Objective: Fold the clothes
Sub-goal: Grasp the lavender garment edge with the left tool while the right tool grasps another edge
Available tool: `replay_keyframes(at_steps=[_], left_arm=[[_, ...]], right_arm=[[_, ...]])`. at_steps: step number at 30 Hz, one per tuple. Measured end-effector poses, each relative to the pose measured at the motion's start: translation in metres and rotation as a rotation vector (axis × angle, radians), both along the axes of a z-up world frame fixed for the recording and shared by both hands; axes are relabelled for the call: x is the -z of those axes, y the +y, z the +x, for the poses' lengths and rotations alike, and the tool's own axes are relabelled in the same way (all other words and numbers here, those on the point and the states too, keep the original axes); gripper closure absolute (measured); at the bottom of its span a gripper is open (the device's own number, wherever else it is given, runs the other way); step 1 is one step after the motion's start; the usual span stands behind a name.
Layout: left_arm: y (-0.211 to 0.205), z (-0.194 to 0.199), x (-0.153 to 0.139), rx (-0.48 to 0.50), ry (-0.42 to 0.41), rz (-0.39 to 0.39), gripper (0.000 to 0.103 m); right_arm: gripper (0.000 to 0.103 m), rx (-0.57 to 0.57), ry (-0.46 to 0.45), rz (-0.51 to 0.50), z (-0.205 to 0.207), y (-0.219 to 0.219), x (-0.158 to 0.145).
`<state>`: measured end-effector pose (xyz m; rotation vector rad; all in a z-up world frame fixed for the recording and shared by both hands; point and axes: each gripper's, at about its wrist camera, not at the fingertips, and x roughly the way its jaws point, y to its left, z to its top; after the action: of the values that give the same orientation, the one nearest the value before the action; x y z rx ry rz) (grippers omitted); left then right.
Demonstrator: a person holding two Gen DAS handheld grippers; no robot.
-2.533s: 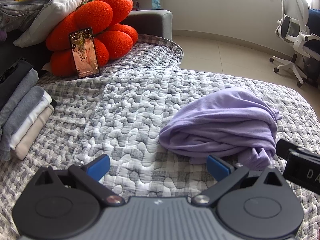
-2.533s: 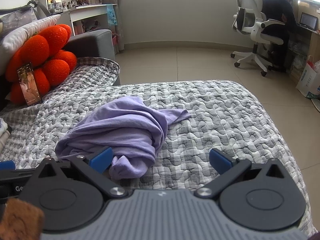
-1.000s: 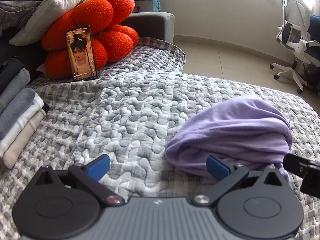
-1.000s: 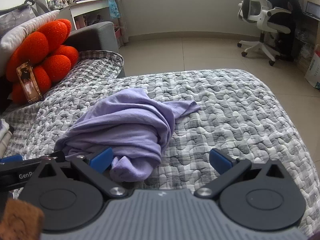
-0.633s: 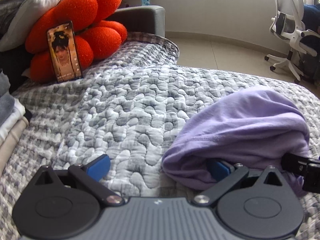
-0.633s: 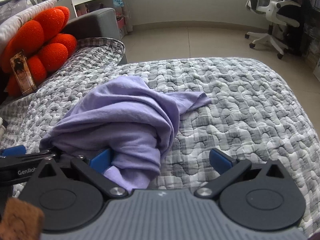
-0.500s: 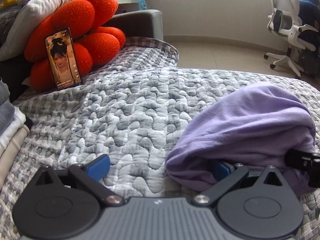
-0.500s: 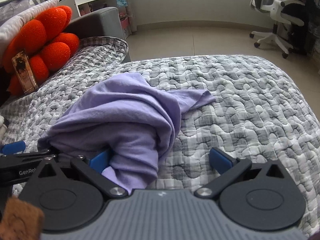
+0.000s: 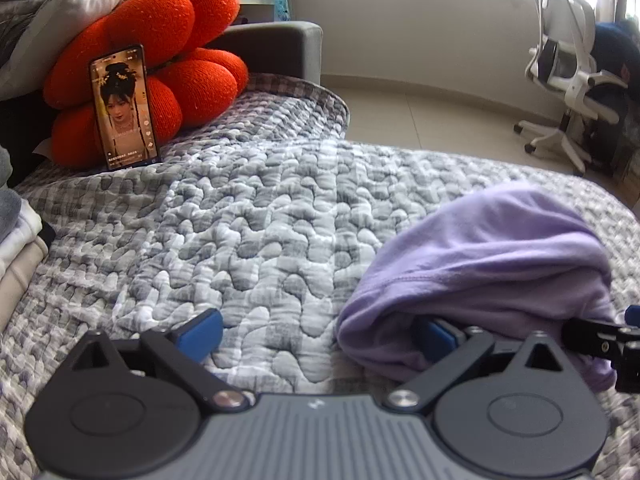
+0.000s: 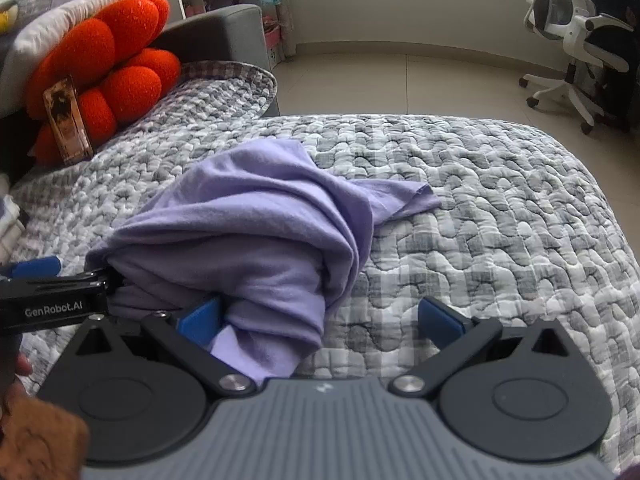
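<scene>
A crumpled lilac garment (image 9: 492, 248) lies in a heap on the grey quilted bed (image 9: 260, 220). My left gripper (image 9: 316, 336) sits low at the heap's left edge. Its jaws are closing, with the right finger tucked under the cloth's hem and the left finger over bare quilt. The pads do not press on the cloth. In the right wrist view the garment (image 10: 256, 232) bulges over my right gripper (image 10: 320, 320). That gripper is wide open; the heap's near end lies between its fingers and against the left pad. The left gripper (image 10: 48, 300) shows at that view's left edge.
A stack of folded clothes (image 9: 16, 248) lies at the bed's left edge. A phone (image 9: 124, 108) leans on a red flower cushion (image 9: 160, 60) at the back left. An office chair (image 9: 568, 80) stands on the tiled floor beyond the bed's rounded far edge.
Both grippers have sunk closer to the lilac heap. The left gripper's right finger has slid under the cloth's edge and its jaws have narrowed a little. The right gripper's left finger now meets the cloth.
</scene>
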<state>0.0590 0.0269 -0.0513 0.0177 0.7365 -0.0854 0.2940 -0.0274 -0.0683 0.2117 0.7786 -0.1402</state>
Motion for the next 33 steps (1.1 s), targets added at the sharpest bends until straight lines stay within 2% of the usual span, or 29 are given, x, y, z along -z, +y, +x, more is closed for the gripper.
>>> replay_keyframes(at_steps=[1, 3, 4, 12, 13, 16, 23, 28, 32, 33], left_arm=[[0.001, -0.002, -0.002, -0.001, -0.009, -0.013, 0.014], [0.002, -0.005, -0.005, 0.003, -0.022, -0.043, 0.025], [0.002, -0.006, -0.007, 0.005, -0.028, -0.058, 0.028], [0.0, -0.007, -0.007, 0.057, -0.01, -0.136, 0.08], [0.0, -0.008, -0.008, 0.061, -0.011, -0.144, 0.081], [-0.002, -0.012, -0.01, 0.072, -0.019, -0.15, 0.086], [0.007, -0.019, -0.022, 0.059, -0.051, -0.187, 0.086], [0.014, -0.025, -0.031, 0.076, -0.07, -0.222, 0.099], [0.012, -0.028, -0.034, 0.111, -0.082, -0.234, 0.099], [0.011, -0.029, -0.034, 0.118, -0.083, -0.236, 0.096]], right_arm=[[0.006, 0.004, -0.015, 0.014, -0.002, -0.001, -0.003], [0.016, 0.008, -0.031, 0.042, -0.006, -0.003, -0.006], [0.024, 0.01, -0.034, 0.057, -0.006, -0.004, -0.007], [0.064, -0.03, -0.019, 0.172, -0.008, 0.002, -0.009], [0.074, -0.036, -0.021, 0.175, -0.009, 0.003, -0.011], [0.085, -0.046, -0.035, 0.172, -0.012, 0.005, -0.015], [0.091, -0.052, -0.103, 0.197, -0.023, 0.003, -0.029], [0.091, -0.035, -0.189, 0.19, -0.034, 0.002, -0.045], [0.092, -0.016, -0.238, 0.2, -0.04, -0.002, -0.053], [0.092, -0.015, -0.249, 0.207, -0.041, -0.003, -0.055]])
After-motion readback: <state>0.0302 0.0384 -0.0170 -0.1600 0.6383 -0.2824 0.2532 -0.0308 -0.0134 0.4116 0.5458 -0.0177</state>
